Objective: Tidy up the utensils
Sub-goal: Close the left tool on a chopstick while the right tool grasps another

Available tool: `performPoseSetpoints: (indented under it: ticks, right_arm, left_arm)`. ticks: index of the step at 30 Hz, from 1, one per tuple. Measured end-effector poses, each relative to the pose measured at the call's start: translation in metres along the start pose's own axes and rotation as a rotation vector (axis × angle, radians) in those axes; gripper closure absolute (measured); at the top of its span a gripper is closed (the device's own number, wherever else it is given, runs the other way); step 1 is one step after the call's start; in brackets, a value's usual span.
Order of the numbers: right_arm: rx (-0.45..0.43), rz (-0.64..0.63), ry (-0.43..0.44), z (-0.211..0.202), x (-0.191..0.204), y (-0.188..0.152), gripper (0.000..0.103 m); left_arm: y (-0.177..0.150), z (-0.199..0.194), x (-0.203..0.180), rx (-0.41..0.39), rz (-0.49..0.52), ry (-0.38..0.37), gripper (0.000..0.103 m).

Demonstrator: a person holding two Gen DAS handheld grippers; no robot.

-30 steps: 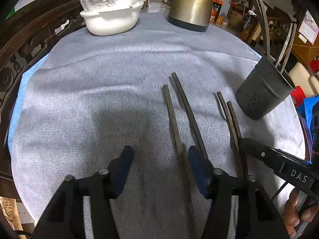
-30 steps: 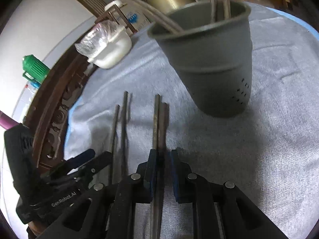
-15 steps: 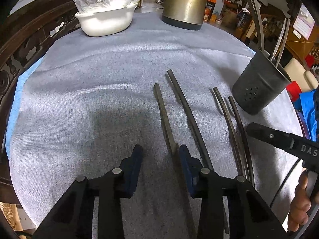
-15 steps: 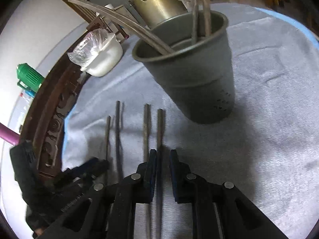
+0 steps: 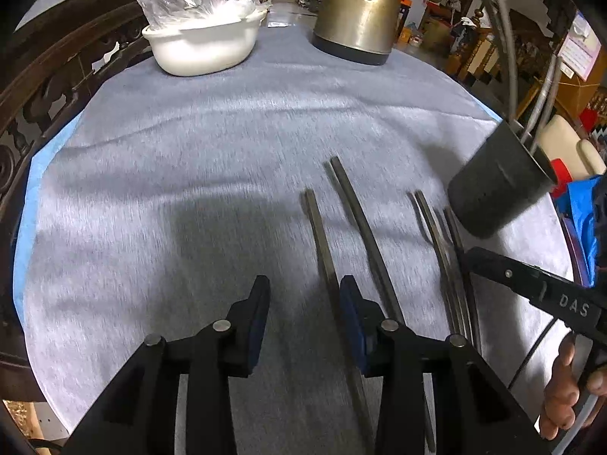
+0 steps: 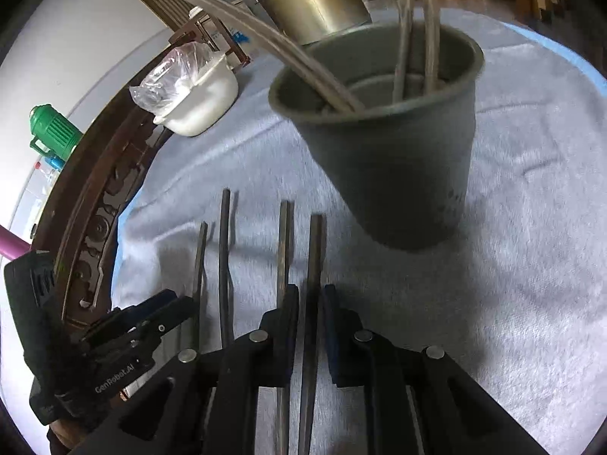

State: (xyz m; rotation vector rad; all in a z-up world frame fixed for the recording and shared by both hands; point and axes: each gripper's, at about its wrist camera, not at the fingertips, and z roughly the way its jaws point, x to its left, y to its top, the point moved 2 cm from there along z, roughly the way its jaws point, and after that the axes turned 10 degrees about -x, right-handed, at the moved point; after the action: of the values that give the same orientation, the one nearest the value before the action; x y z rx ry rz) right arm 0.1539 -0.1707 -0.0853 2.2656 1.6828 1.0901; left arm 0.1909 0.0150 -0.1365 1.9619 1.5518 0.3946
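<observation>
Four metal utensils lie side by side on the grey cloth (image 5: 189, 151), handles pointing to 12 o'clock. The right gripper (image 6: 309, 303) has its jaws nearly closed around the rightmost utensil (image 6: 315, 250); whether the pads actually press it cannot be told. The grey cup (image 6: 398, 151), already holding several utensils, stands just beyond at 1 o'clock. The left gripper (image 5: 303, 303) has just narrowed to part-open over bare cloth and holds nothing; the leftmost utensil (image 5: 320, 239) runs beside its right finger. Judgement: confirm a firm pinch, lift level, clear the neighbouring utensil (image 6: 282, 250), then tip handle-up into the cup.
</observation>
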Motion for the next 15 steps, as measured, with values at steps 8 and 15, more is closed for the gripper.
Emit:
performPoseSetpoints:
  ticks: [8, 15]
  right_arm:
    - [-0.028, -0.002, -0.070, 0.016, 0.003, 0.012, 0.087]
    - [-0.039, -0.014, -0.090, 0.027, 0.005, 0.014, 0.088]
  left_arm:
    - [0.015, 0.021, 0.001, 0.033, -0.034, -0.020, 0.064]
    - [0.020, 0.029, 0.001, 0.043, -0.046, -0.025, 0.068]
